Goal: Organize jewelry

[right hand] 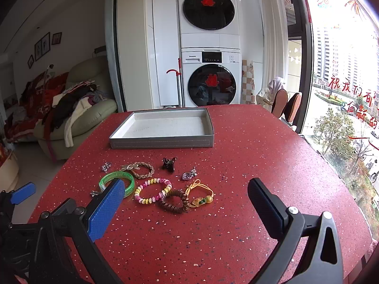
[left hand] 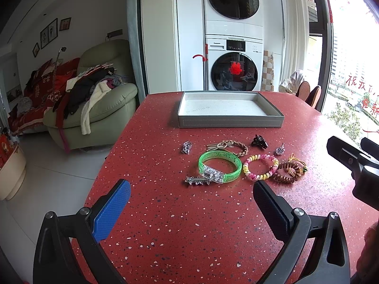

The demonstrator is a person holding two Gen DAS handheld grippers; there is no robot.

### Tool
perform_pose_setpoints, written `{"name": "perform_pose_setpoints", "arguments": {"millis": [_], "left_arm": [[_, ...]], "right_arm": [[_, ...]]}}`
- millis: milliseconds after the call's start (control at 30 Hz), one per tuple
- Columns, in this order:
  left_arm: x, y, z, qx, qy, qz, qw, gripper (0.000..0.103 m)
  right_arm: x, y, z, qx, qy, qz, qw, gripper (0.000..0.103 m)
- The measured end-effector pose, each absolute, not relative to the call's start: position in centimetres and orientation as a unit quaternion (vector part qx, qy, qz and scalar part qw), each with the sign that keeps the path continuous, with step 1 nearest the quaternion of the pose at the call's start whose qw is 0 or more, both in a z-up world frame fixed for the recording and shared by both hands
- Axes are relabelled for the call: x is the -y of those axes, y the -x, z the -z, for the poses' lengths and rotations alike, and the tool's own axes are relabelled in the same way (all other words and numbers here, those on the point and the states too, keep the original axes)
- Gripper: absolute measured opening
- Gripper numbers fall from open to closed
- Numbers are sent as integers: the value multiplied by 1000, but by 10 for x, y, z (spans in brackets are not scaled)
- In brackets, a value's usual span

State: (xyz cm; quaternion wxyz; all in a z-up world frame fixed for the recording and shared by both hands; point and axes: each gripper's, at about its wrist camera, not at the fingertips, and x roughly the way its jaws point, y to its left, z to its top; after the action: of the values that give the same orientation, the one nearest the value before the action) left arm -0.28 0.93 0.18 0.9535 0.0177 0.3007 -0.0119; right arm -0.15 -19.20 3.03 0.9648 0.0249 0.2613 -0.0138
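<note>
Jewelry lies loose on the red speckled table (left hand: 165, 224): a green bangle (left hand: 234, 169) (right hand: 130, 184), a pink-yellow bead bracelet (left hand: 260, 166) (right hand: 152, 190), a brown coil bracelet (left hand: 287, 172) (right hand: 174, 201), a braided tan bracelet (left hand: 236, 146), a black claw clip (left hand: 259, 141) (right hand: 169, 164), a silver hair clip (left hand: 197, 180) and small silver charms (left hand: 186, 146). A grey tray (left hand: 231, 122) (right hand: 163, 142) with a white empty floor stands behind them. My left gripper (left hand: 191, 189) is open and empty, just before the jewelry. My right gripper (right hand: 186, 189) is open and empty.
The right gripper shows at the right edge of the left wrist view (left hand: 355, 161). Off the table's left edge stands a green armchair (left hand: 106, 104) piled with clothes. Stacked washing machines (left hand: 233, 66) stand beyond the far edge. A window (right hand: 343, 94) is on the right.
</note>
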Motion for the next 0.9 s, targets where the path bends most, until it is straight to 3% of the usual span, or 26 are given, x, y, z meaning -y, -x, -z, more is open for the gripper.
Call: {"name": "perform_pose_setpoints", "arguments": {"millis": [900], "left_arm": [[-7, 2, -2, -302, -17, 12, 953, 103]], "right_arm": [[192, 2, -28, -263, -25, 13, 964, 103]]}}
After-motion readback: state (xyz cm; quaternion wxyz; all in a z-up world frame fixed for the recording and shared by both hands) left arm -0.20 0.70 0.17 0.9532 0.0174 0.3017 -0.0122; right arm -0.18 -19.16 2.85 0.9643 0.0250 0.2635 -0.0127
